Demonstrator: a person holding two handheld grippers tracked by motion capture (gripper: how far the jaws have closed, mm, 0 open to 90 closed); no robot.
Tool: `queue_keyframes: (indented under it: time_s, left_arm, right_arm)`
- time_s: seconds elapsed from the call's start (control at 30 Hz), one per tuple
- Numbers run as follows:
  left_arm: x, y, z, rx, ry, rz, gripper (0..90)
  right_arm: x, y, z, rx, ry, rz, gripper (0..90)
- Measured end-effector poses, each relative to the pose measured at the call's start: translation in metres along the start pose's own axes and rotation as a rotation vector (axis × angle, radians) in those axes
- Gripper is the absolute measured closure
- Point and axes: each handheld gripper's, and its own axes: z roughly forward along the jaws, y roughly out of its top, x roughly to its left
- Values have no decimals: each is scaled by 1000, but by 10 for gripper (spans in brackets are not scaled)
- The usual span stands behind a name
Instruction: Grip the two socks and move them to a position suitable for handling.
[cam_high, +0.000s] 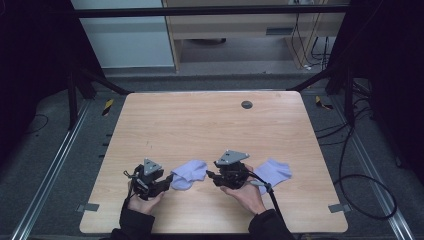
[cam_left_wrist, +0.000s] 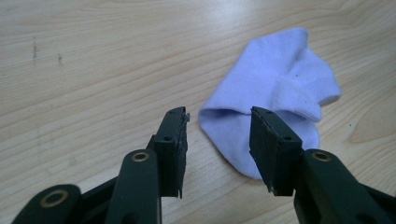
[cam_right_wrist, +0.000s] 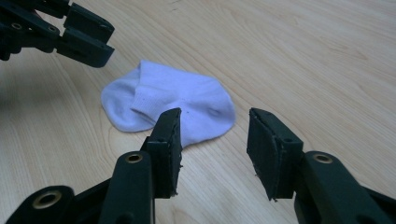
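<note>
A pale lilac ankle sock (cam_high: 189, 174) lies flat on the wooden table (cam_high: 210, 125) between my two grippers. My left gripper (cam_high: 169, 180) points right at it, open, its tips at the sock's left end. In the left gripper view the sock (cam_left_wrist: 275, 88) has its near edge between the open jaws of the left gripper (cam_left_wrist: 219, 120). My right gripper (cam_high: 210, 174) points left at the same sock, open and empty. In the right gripper view the sock (cam_right_wrist: 187, 100) lies just beyond the right gripper (cam_right_wrist: 214, 116), with the left gripper (cam_right_wrist: 70, 35) at the top left.
A second lilac sock (cam_high: 274, 171) lies to the right of my right hand, near its cable (cam_high: 270, 197). A small dark round disc (cam_high: 246, 104) sits in the table's far side. The table's front edge runs just below both hands.
</note>
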Motion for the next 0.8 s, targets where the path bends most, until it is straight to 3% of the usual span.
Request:
queue_keyframes:
  time_s: [0.23,0.5,0.8]
  left_arm:
    - [-2,-3,11,21,-12,25,580]
    - [-5,-4,16,49,-21,17,598]
    - [-7,-6,22,93,-29,24,681]
  right_arm:
    - [7,1,21,33,12,-23,594]
    - [12,-2,47,88,23,-34,639]
    - [15,-7,58,127,35,-47,670]
